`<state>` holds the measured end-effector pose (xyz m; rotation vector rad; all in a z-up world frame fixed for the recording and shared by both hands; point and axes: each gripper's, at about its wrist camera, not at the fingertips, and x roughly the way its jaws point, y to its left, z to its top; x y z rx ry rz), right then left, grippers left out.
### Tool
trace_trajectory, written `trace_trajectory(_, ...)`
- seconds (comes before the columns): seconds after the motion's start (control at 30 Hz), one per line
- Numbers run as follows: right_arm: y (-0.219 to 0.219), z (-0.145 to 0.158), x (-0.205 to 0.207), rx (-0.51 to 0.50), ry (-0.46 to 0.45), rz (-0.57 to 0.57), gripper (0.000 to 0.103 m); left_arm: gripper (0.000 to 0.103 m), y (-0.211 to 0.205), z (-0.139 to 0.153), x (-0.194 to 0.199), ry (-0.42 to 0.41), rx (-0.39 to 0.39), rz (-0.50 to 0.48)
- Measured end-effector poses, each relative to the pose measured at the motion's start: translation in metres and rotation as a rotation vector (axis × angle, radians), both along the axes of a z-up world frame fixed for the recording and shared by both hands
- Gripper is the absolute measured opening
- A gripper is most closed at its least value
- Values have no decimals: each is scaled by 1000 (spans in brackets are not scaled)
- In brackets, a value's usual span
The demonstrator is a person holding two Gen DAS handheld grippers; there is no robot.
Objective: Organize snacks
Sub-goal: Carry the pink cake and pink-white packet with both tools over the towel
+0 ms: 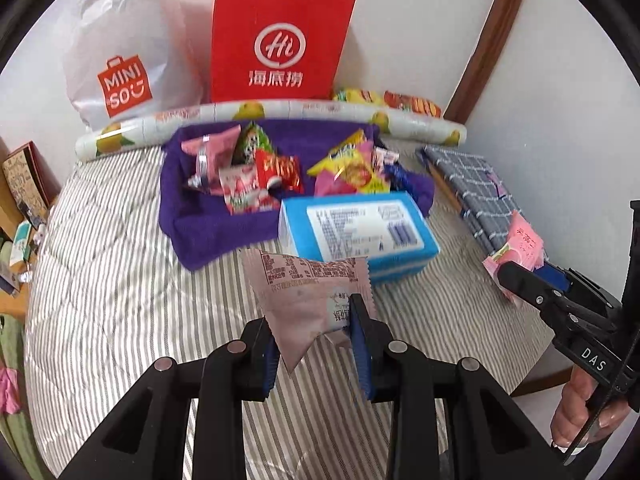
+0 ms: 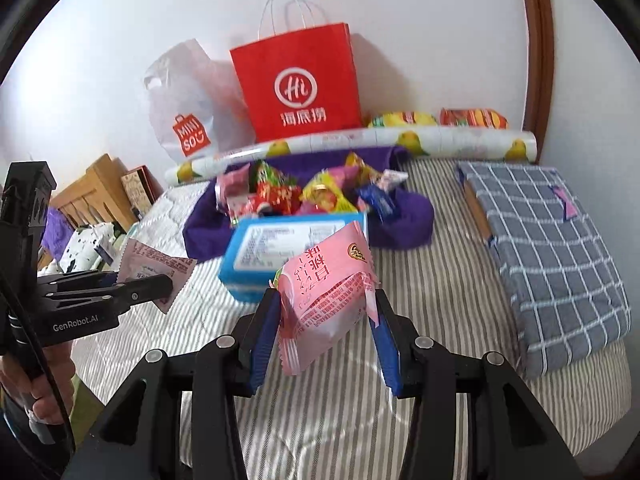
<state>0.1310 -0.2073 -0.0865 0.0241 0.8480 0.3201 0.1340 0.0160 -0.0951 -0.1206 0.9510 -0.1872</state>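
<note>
Item: left gripper (image 1: pixel 316 344), clamped on a mauve snack packet (image 1: pixel 308 296); right gripper (image 2: pixel 326 334), clamped on a pink peach packet (image 2: pixel 326 288). Both held clear above the striped bedding (image 1: pixel 120 280), likely for sorting. Ahead: blue box (image 1: pixel 360 232), then purple cloth (image 1: pixel 208 232) heaped with snacks.
</note>
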Motion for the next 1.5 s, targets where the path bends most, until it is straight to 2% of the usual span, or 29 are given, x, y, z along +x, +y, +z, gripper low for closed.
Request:
trace_trajectory(0.4,18,33,31,5,-56,24,45,29,12,28,30,-32,-25,17)
trace_trajectory(0.73,27,42,60,13,-69,8,45,29,25,43,56,-61,-22,31)
trace_trajectory(1.5,50,42,146,13,-82,-11,45,29,50,40,132,-57,-26,45)
